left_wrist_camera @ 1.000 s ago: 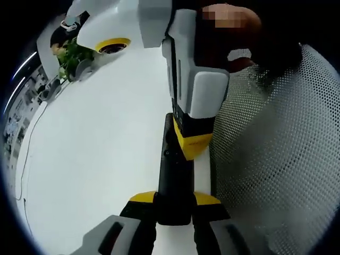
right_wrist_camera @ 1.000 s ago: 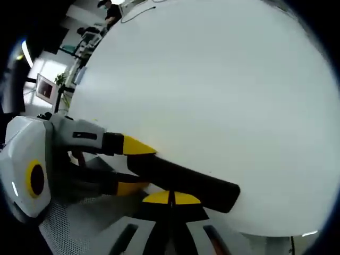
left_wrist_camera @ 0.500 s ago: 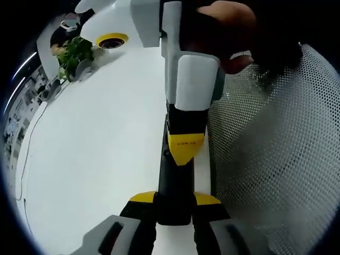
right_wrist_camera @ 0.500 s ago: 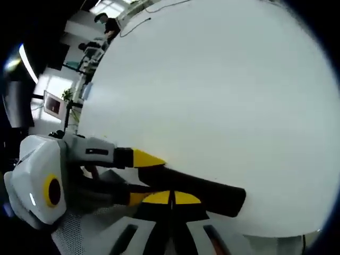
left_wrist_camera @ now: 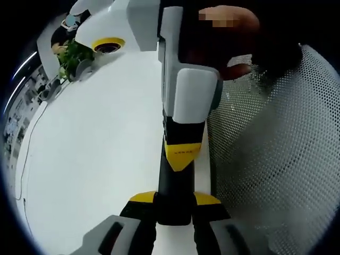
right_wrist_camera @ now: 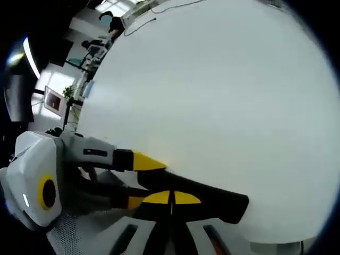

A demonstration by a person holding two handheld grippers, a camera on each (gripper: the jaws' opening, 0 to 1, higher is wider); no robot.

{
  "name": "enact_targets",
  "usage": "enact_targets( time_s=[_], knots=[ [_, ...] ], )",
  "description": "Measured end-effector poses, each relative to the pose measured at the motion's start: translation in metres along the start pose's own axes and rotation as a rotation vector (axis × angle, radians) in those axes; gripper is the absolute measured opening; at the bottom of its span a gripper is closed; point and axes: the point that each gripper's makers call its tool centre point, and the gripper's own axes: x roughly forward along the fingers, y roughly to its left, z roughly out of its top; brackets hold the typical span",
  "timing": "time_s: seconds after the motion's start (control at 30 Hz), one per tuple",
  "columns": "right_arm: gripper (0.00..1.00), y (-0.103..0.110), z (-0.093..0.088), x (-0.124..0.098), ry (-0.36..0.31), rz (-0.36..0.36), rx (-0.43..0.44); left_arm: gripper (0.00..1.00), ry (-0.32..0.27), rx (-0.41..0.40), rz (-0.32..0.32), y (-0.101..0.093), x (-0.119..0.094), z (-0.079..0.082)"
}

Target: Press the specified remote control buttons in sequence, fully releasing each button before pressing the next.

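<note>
Over the white table (left_wrist_camera: pixel 95 138), the left gripper (left_wrist_camera: pixel 174 204) clamps the near end of the black remote (left_wrist_camera: pixel 175 183), long axis running straight ahead, while the right gripper (right_wrist_camera: pixel 171 197), jaws pinched together, presses down on its face.

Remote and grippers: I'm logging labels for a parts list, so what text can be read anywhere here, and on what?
None can be read.
Right gripper: a small dark mark on its yellow tip, too blurred to read.
Remote: no legible print in either view.
Left gripper: a dark mark on its grey finger, unreadable.
</note>
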Motion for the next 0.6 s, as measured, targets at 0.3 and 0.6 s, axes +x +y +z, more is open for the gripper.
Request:
enact_targets(
  time_s=[0.3,0.6],
  knots=[
    [0.00,-0.0020,0.0010,-0.0002,-0.010,0.027,0.056,0.25,0.001,0.003,-0.001,0.0004,0.0002,0.0000],
    [0.00,-0.0058,0.0010,-0.0029,-0.021,0.007,0.057,0.24,0.010,0.004,-0.004,0.0004,0.0003,0.0007]
  ],
)
